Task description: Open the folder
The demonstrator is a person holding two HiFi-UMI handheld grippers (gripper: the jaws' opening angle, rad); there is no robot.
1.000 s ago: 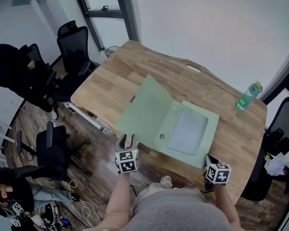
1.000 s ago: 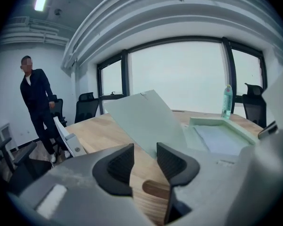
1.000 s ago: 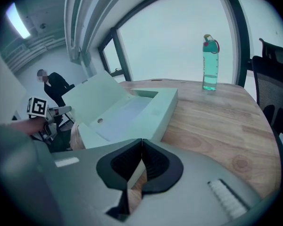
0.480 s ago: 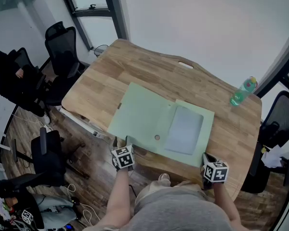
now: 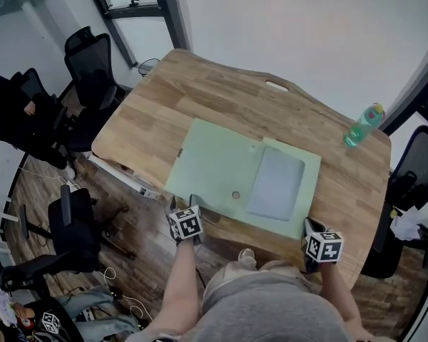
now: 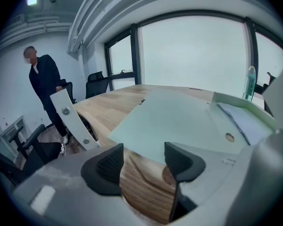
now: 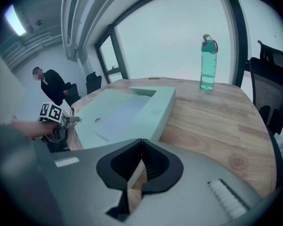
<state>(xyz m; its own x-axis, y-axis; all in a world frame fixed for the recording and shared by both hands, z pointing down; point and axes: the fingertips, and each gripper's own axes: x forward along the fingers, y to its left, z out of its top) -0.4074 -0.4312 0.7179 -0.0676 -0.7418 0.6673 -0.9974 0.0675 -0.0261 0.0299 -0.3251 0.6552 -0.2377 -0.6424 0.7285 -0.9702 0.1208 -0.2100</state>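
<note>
The pale green folder (image 5: pixel 214 159) lies spread open on the wooden table (image 5: pixel 200 91). Its cover (image 6: pixel 174 117) rests flat to the left, and a sheet of paper (image 5: pixel 274 184) shows in the right half. My left gripper (image 5: pixel 182 202) sits at the table's near edge, just short of the cover's near corner. Its jaws are opening, and nothing is between the pads (image 6: pixel 144 161). My right gripper (image 5: pixel 308 224) is at the folder's near right corner. It is shut (image 7: pixel 141 166), with a thin edge of the folder (image 7: pixel 118 107) pinched between the pads.
A green water bottle (image 5: pixel 362 128) stands at the table's far right corner (image 7: pixel 208 62). Black office chairs (image 5: pixel 93 55) stand left of the table and one at the right (image 5: pixel 414 184). A person in dark clothes (image 6: pixel 42 79) stands by the left chairs.
The cover, half raised a second ago, has dropped flat onto the table. My left gripper has sunk towards the table edge and opened. The right gripper has kept still.
</note>
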